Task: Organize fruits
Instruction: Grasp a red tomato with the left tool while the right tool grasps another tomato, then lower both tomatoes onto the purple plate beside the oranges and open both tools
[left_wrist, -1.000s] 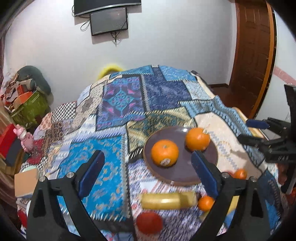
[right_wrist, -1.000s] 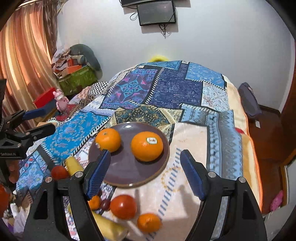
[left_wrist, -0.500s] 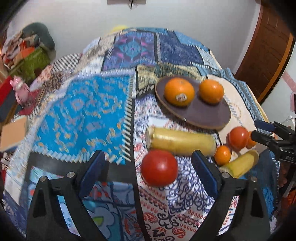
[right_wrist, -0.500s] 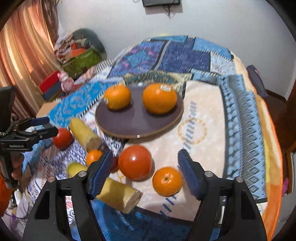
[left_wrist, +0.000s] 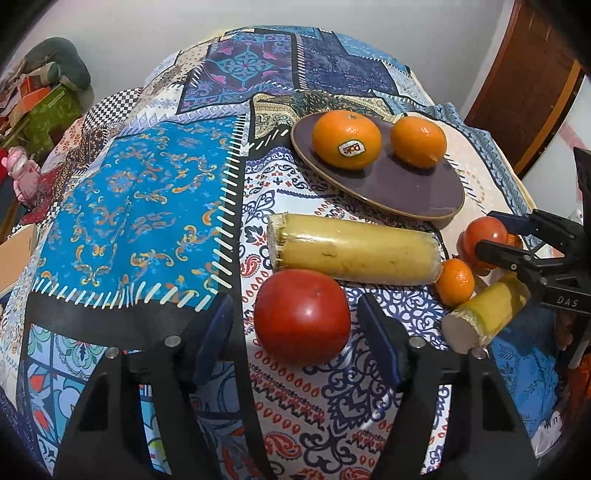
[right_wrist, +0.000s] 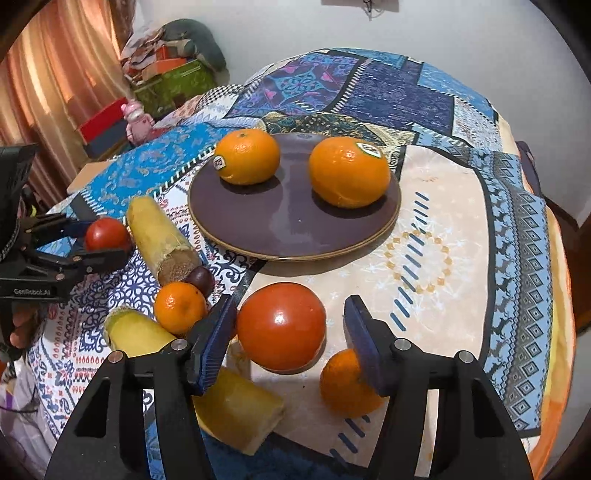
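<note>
Both grippers dip steeply toward the quilt (left_wrist: 140, 206), each straddling its own tomato: the left gripper (left_wrist: 299, 332) has the left tomato (left_wrist: 302, 316) dead ahead between its jaws, and the right gripper (right_wrist: 290, 338) frames the right tomato (right_wrist: 281, 326) the same way. Jaws on both are closing, still apart, pads not yet visibly pressing. The plate (right_wrist: 295, 225) with two oranges lies just beyond, up the quilt, so each hand looks set for a short lift forward once it grips
</note>
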